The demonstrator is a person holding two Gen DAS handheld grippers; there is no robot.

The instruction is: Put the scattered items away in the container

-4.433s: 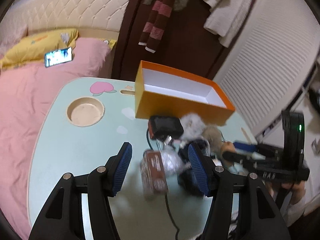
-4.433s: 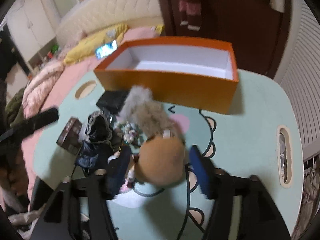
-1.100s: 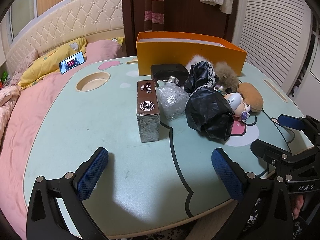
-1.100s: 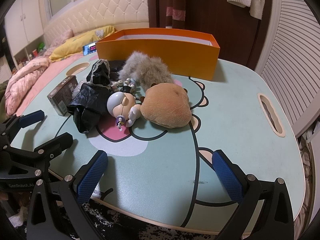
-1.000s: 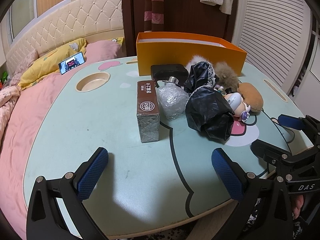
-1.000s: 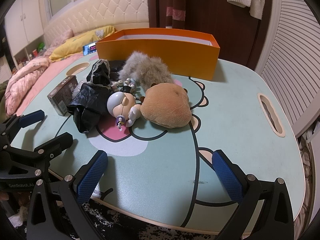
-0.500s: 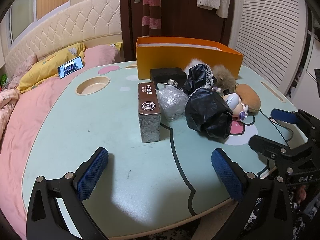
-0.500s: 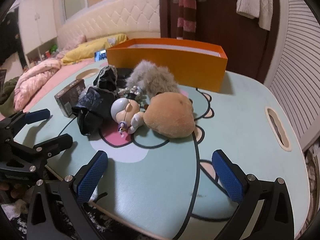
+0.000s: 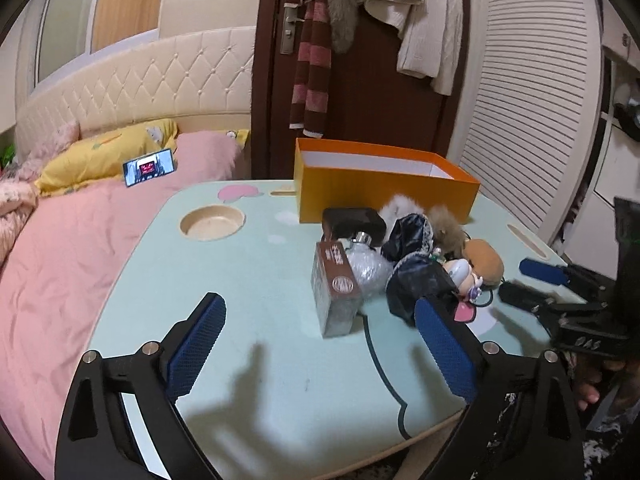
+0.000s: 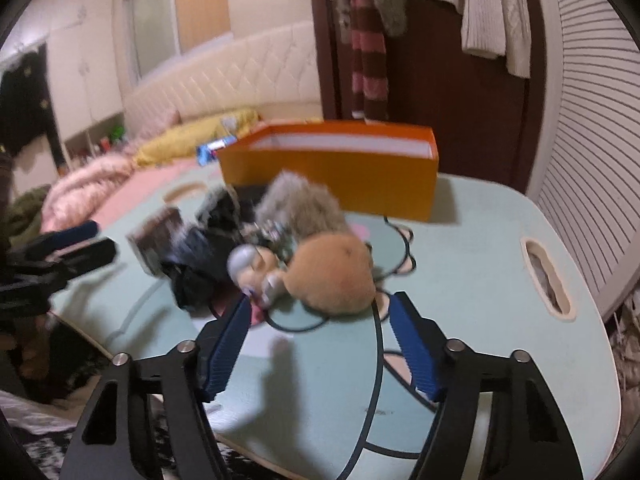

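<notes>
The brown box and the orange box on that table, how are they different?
The brown box is small, closed and printed with a label; the orange box is far larger, open-topped and white inside. The brown box lies among the scattered items; the orange box stands behind them. Both rest on the table.

Open orange box (image 9: 384,196) stands upright behind heaped toys (image 9: 404,264).

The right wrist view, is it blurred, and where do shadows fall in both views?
Right wrist view: motion blur smears the brown box and the black bag; the right tool, closing on nothing, casts a shadow on the table. Left wrist view: sharp, fisheye bending the edges; the left tool, also closing on nothing, throws finger shadows on the near table.
</notes>
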